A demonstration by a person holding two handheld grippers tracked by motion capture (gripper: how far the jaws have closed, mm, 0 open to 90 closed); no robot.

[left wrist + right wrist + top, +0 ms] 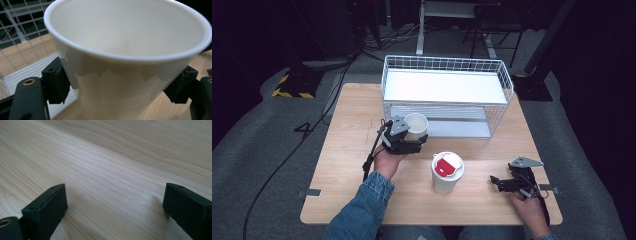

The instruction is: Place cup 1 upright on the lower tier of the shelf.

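Note:
An open white paper cup sits between the jaws of my left gripper, just in front of the wire basket. In the left gripper view the cup is very close, empty inside, and both black pads press its sides, so my left gripper is shut on it. A second white cup with a white lid and red tab stands upright mid-table. My right gripper rests low at the table's right front, pointing left. Its jaws are wide apart over bare wood, so my right gripper is open.
A white wire basket with a white shelf stands at the back of the wooden table. Cables trail off the table's left side onto the grey floor. Dark stands and chair legs lie beyond the table.

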